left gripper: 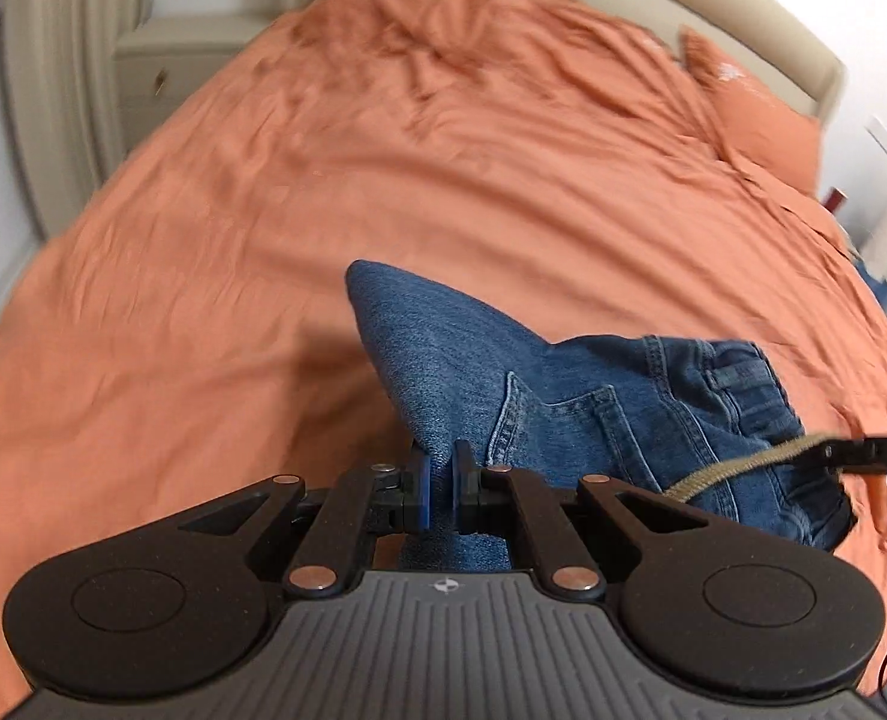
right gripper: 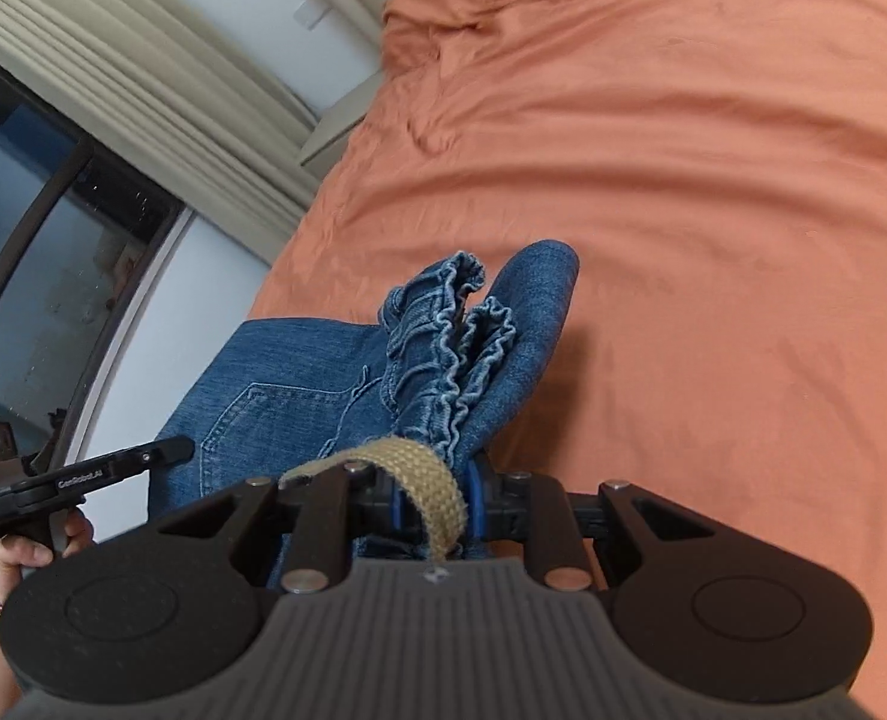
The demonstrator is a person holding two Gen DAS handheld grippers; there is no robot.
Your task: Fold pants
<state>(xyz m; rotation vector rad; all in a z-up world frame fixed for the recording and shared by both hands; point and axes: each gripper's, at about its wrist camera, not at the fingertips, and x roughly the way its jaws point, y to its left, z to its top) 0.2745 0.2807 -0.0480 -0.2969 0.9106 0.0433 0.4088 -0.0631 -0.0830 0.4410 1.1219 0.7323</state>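
Pants (left gripper: 593,396) hung above the bed (left gripper: 383,180), left gripper (left gripper: 441,480) and right gripper (right gripper: 437,498) both clamped on denim; keeping both grips level would lay them flat.

One jeans (left gripper: 593,420), two grippers (left gripper: 440,483), one bed (left gripper: 383,180).

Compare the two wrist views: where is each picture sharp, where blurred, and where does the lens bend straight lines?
Left wrist view: blue denim pants sharp, orange bed cover smeared, beige headboard bowed. Right wrist view: pants crisp, cover soft, dark window frame curved.
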